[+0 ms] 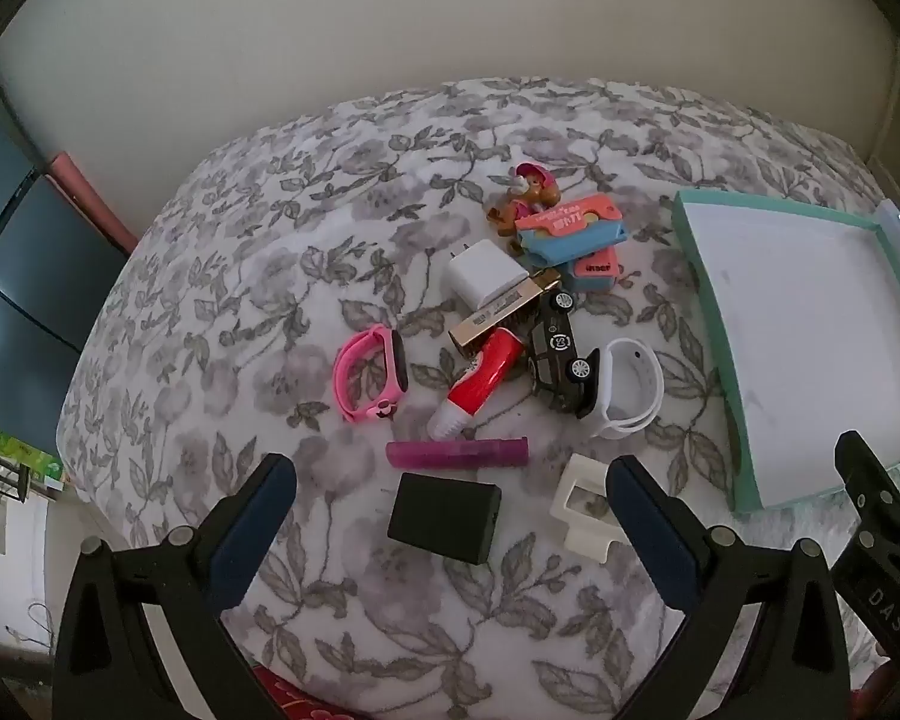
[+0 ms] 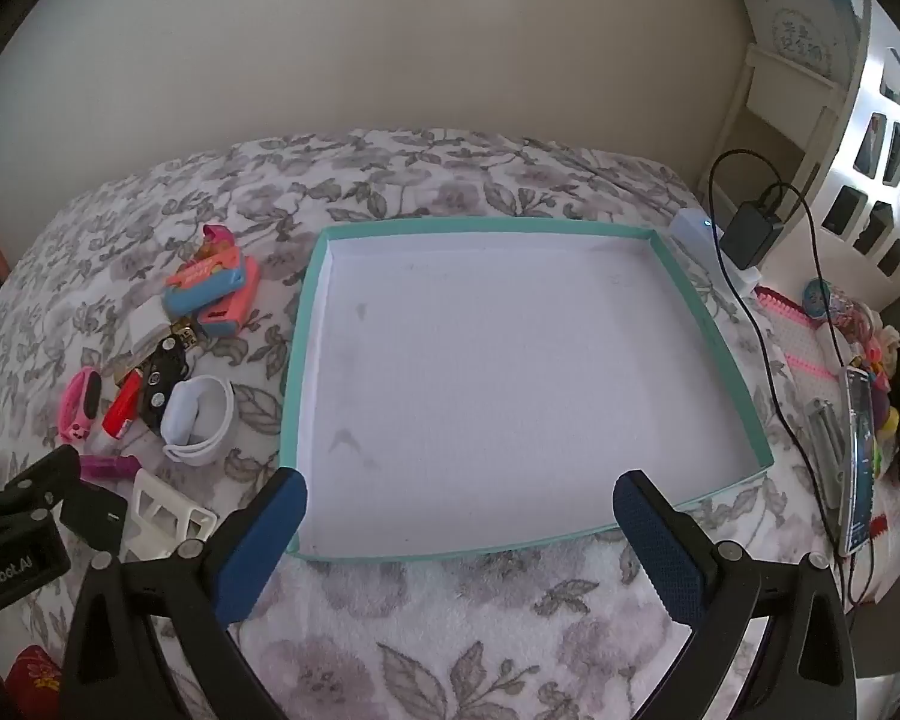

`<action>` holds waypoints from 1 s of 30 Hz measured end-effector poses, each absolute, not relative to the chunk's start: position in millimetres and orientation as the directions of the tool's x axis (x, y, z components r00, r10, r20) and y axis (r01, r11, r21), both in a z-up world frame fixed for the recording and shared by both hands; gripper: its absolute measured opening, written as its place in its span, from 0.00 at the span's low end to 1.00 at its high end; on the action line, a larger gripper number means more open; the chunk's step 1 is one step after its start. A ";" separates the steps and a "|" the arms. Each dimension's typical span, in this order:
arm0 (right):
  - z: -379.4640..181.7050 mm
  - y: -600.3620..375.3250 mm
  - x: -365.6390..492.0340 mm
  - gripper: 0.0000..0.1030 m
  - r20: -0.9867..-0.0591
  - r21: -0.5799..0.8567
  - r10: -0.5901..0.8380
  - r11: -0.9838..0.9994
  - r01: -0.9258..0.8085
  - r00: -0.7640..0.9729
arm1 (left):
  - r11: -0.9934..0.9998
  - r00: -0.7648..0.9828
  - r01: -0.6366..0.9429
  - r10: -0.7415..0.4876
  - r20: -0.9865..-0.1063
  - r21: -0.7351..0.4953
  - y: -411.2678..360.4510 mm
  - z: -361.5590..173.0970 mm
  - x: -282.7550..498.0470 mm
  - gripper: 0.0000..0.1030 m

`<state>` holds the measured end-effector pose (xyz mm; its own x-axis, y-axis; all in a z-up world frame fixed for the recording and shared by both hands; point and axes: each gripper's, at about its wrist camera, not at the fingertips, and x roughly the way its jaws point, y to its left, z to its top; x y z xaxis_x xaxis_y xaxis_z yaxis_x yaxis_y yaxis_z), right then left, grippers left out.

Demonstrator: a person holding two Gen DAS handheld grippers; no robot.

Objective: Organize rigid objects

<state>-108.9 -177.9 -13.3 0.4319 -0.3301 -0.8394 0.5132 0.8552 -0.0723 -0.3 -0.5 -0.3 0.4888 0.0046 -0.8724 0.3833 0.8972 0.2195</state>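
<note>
Toys (image 1: 510, 330) lie heaped on a floral bed (image 1: 240, 300) beside a teal tray (image 2: 306, 324); both hand-held grippers, left (image 1: 450, 492) and right (image 2: 459, 504), hover released.

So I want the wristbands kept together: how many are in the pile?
2. The pink wristband lies at the pile's left edge; the white wristband lies at its right edge, against the black toy car. More could be hidden under the pile.

On the bed (image 1: 222, 276) a pile of small things lies left of the tray (image 2: 306, 324), with the toy car (image 1: 561, 354) between the tube (image 1: 480, 381) and the wristband (image 1: 630, 390).
</note>
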 end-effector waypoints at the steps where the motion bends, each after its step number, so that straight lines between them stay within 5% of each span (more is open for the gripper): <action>1: -13.7 -178.1 -108.7 1.00 -0.840 -0.075 -0.331 0.855 0.513 0.429 | 0.896 0.490 0.385 0.005 -0.872 0.222 -0.2 -0.4 -0.2 1.00; 30: -15.6 -178.3 -108.3 1.00 -0.847 -0.062 -0.319 0.854 0.516 0.426 | 0.899 0.466 0.390 -0.005 -0.885 0.200 -2.0 -4.2 0.5 1.00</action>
